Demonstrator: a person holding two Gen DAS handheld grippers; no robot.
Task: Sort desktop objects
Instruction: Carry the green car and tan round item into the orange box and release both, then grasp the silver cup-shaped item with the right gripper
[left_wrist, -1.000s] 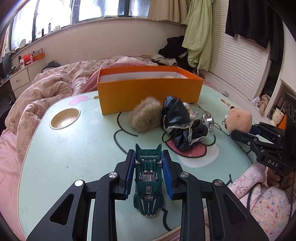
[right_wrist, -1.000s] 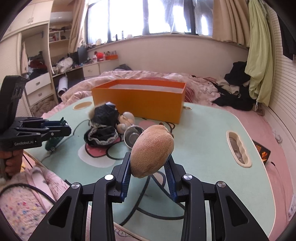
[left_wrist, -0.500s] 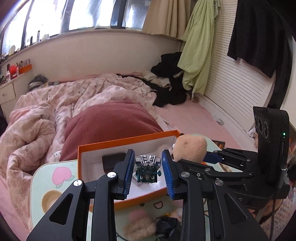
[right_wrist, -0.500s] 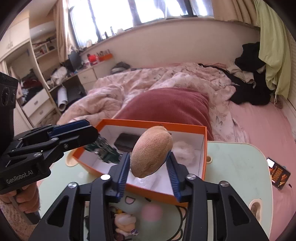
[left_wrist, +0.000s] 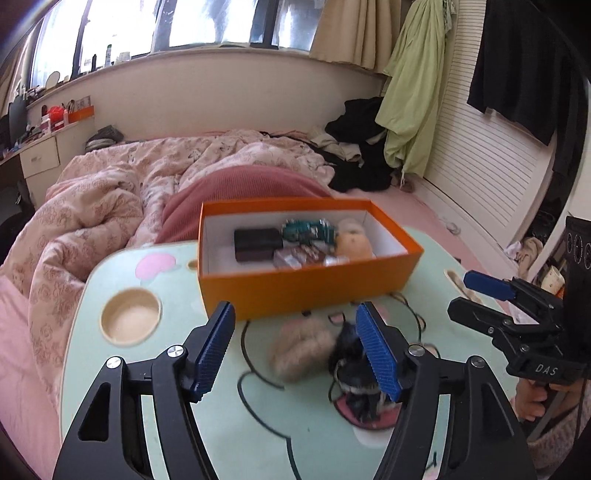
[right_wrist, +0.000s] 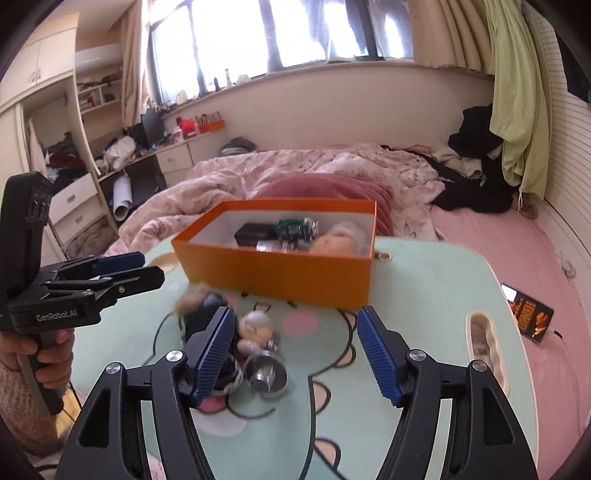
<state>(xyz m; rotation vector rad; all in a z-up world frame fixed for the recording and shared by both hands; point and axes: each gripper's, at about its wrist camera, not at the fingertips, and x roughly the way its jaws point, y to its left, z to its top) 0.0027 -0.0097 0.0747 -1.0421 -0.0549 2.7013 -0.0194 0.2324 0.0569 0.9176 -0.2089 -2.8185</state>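
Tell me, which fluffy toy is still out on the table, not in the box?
The grey-brown furry ball. It lies on the table in front of the orange box, beside the black cloth. The tan plush is inside the box.

1. We read "DAS" in pale letters on the black body of the right gripper (left_wrist: 489, 288), seen at the right edge of the left wrist view.
2. We read "GenRobot.AI" in pale letters on the black body of the left gripper (right_wrist: 125, 267), seen at the left edge of the right wrist view.
3. The dark packet (right_wrist: 528, 314) lying beside the table (right_wrist: 424, 280) carries orange print; too small and blurred for us to read.
4. Items inside the orange box (right_wrist: 273, 277): no lettering legible to us.
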